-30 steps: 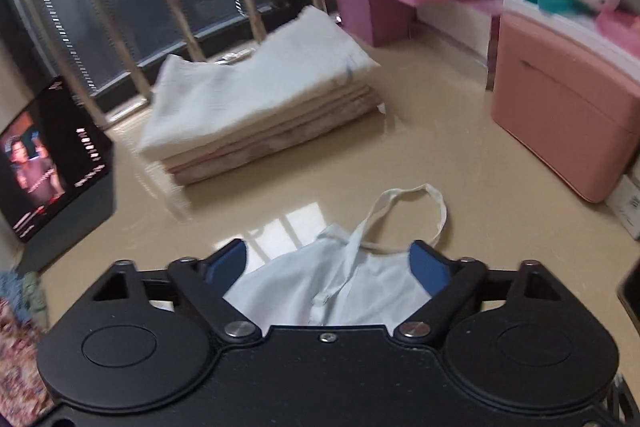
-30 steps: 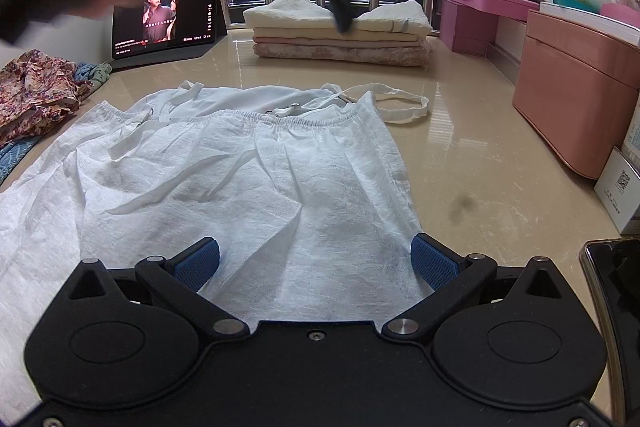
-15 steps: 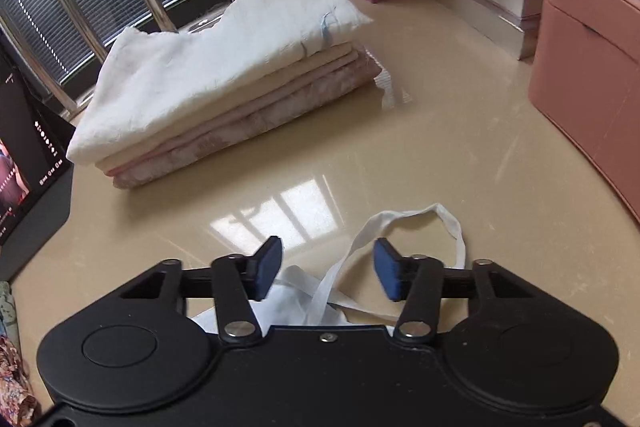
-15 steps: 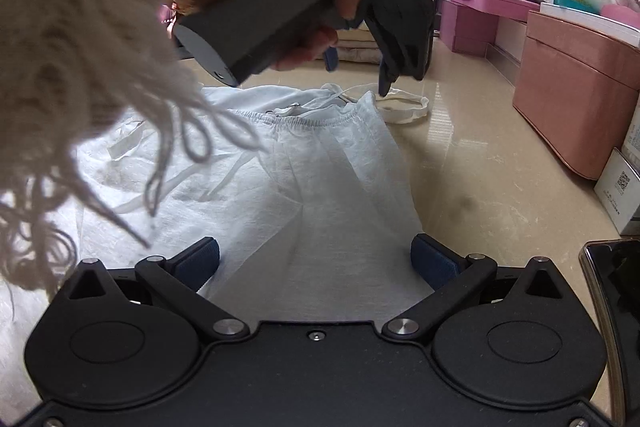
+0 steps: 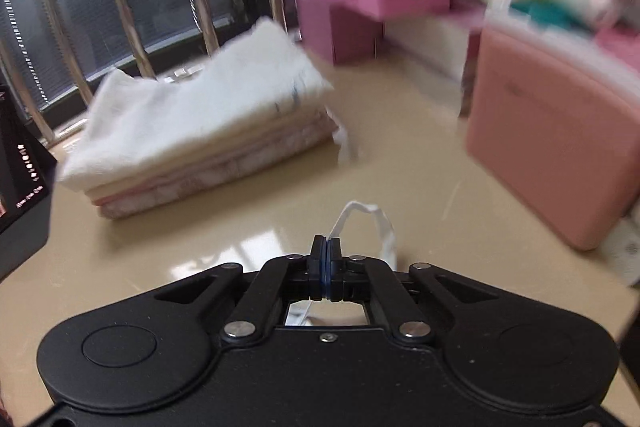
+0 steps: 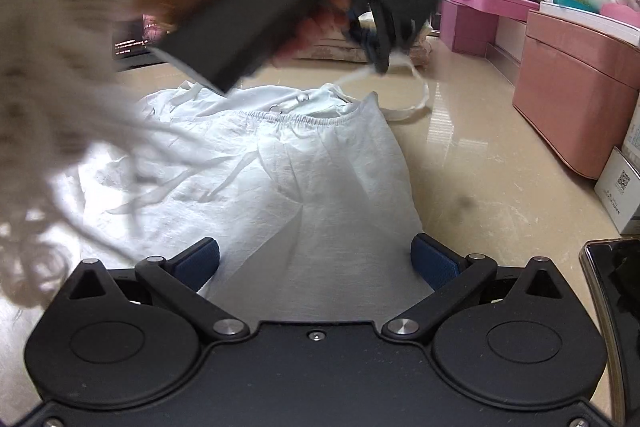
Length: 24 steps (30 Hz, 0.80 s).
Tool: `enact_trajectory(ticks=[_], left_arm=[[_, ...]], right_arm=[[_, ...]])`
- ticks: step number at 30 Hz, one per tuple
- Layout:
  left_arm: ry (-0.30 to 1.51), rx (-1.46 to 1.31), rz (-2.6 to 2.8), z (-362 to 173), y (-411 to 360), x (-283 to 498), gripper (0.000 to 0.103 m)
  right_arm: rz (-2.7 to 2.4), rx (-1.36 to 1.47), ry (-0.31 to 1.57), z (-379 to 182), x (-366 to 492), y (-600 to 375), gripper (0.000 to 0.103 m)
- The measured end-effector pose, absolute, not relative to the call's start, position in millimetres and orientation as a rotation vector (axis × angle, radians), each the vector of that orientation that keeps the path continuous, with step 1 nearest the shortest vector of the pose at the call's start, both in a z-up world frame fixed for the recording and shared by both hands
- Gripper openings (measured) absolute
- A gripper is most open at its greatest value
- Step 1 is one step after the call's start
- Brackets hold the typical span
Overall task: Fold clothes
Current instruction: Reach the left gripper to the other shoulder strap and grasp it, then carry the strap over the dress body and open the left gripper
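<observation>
The left hand-held gripper [image 5: 326, 247] was pinched tight on the white strap [image 6: 416, 95], lifted above the desk [image 5: 420, 187]. The right hand-held gripper [image 6: 316, 259] sat low, fingers wide apart, over the white garment [image 6: 312, 179] lying flat there.

- The white garment [image 6: 320, 187] is showing as thin, matt, crinkled cloth, its strap [image 5: 362, 217] a flat fabric tape.
- The tabletop [image 6: 480, 163] is looking smooth and glossy, throwing back window light.
- The right gripper [image 6: 316, 259] is showing matt black plastic, bright metal pins and blue textured pads [image 6: 434, 261].
- The folded stack [image 5: 200, 139] is looking like soft matt cloth.
- The pink case [image 6: 576, 79] is wearing a smooth, faintly sheened skin.
</observation>
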<state>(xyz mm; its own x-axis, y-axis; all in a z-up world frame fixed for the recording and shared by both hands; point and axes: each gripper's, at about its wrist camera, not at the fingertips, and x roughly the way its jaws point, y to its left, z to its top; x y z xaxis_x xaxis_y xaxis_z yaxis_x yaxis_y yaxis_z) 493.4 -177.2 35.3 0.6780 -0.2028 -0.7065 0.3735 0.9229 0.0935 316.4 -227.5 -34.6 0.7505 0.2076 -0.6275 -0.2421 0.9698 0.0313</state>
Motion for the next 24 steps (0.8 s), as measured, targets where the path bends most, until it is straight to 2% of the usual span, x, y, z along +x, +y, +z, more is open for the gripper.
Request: enact_trajectory(ticks=[4,14,16,18,20,24], left_arm=[[0.712,0.194,-0.362,55,-143,455,0.0],[0.725,0.098,-0.366,36,-66,365,0.004],[0.746,0.101,-0.351,26,-56,355,0.021],[0.757,0.1,-0.33,17,-48,344,0.07],[0.735,0.091,-0.314,14,-41,334,0.078],[0.705,0.09,-0.343,25,-45,334,0.079]], right_arm=[[0.246,-0.054,0.679,-35,316,-227,0.103],[0.246,-0.053,0.679,-35,317,-228,0.103],[0.246,-0.053,0.679,-35,317,-228,0.103],[0.246,-0.052,0.679,-34,318,-228,0.103],[0.246,-0.052,0.679,-34,318,-228,0.103],[0.245,-0.053,0.679,-34,317,-228,0.103]])
